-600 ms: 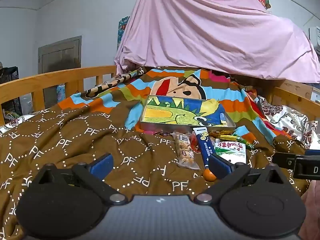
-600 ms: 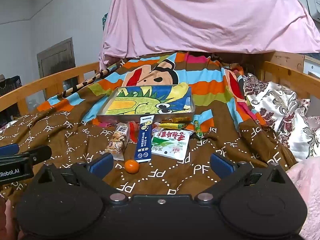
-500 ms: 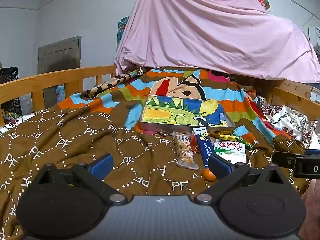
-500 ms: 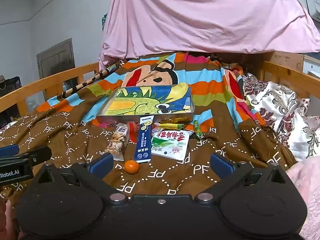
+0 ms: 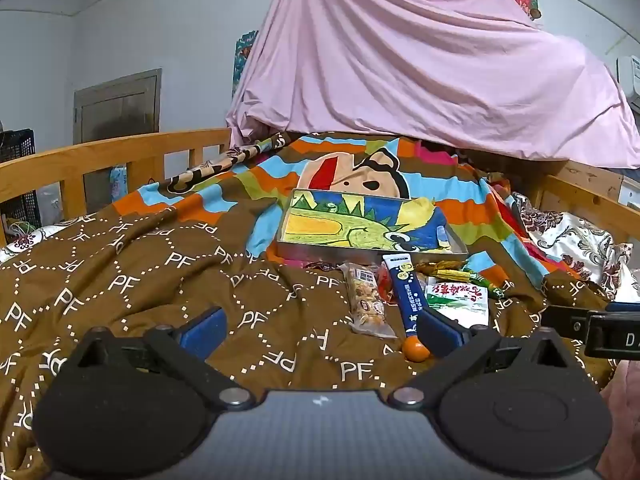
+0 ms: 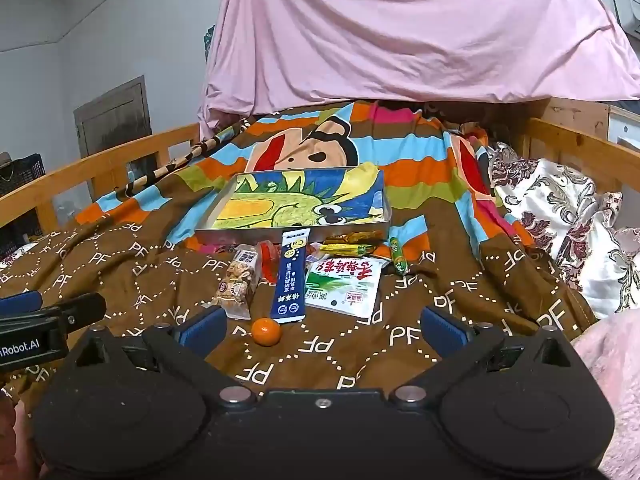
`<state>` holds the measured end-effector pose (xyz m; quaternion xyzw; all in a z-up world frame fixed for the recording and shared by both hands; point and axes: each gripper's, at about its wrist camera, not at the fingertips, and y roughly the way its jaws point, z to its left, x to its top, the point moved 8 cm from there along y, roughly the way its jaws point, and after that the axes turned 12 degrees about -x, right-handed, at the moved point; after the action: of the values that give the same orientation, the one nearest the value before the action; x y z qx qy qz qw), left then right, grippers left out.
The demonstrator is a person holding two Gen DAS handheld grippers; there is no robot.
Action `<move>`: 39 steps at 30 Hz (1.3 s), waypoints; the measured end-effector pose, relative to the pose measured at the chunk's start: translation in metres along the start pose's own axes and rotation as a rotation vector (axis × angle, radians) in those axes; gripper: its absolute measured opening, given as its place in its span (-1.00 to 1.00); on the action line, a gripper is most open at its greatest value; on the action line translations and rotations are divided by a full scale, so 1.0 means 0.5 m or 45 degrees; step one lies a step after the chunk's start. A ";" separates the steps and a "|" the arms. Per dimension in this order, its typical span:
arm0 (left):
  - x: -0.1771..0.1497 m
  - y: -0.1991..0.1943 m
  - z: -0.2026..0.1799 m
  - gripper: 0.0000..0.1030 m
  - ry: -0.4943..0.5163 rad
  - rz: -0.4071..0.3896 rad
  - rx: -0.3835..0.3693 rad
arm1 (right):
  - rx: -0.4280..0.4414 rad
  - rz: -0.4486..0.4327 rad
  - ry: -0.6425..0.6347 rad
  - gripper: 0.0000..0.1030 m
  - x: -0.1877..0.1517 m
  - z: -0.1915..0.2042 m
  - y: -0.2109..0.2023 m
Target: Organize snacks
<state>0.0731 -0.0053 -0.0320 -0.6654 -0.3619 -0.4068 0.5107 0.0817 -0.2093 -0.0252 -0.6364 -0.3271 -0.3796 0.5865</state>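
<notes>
Red packet (image 6: pixel 269 258) — partly hidden

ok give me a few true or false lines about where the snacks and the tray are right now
1. The small orange round fruit lies inside the shallow metal tray. False: it lies on the brown patterned blanket, nearer the camera than the tray.
2. The long dark blue sachet lies between the clear nut-snack packet and the white and green pouch. True.
3. The right gripper holds the pouch. False: its jaws stand open and empty.
4. The left gripper has its jaws open. True.
</notes>
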 end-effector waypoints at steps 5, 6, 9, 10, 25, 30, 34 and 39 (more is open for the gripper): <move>0.000 0.000 0.001 0.99 0.000 0.000 -0.003 | 0.000 0.000 0.002 0.99 0.001 -0.002 0.000; 0.000 0.000 0.001 0.99 0.000 0.000 -0.003 | 0.000 0.001 0.002 0.99 0.001 -0.003 -0.001; 0.000 -0.004 0.003 0.99 -0.003 0.000 -0.005 | 0.002 0.004 0.002 0.99 0.001 -0.006 -0.002; 0.000 -0.003 0.003 0.99 -0.006 0.003 -0.008 | 0.003 0.006 0.002 0.99 0.000 -0.002 -0.003; -0.009 -0.001 0.005 0.99 -0.014 0.009 -0.012 | 0.005 0.011 0.002 0.99 -0.003 0.000 0.003; -0.012 0.001 0.006 0.99 -0.016 0.012 -0.012 | 0.005 0.014 0.003 0.99 -0.004 0.001 0.003; -0.012 0.001 0.006 0.99 -0.018 0.012 -0.013 | 0.005 0.015 0.004 0.99 -0.006 0.002 0.002; -0.015 0.001 0.005 0.99 -0.020 0.012 -0.015 | 0.007 0.016 0.004 0.99 -0.007 0.002 0.002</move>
<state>0.0711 -0.0032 -0.0393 -0.6731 -0.3604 -0.4014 0.5058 0.0810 -0.2081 -0.0287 -0.6363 -0.3230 -0.3761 0.5911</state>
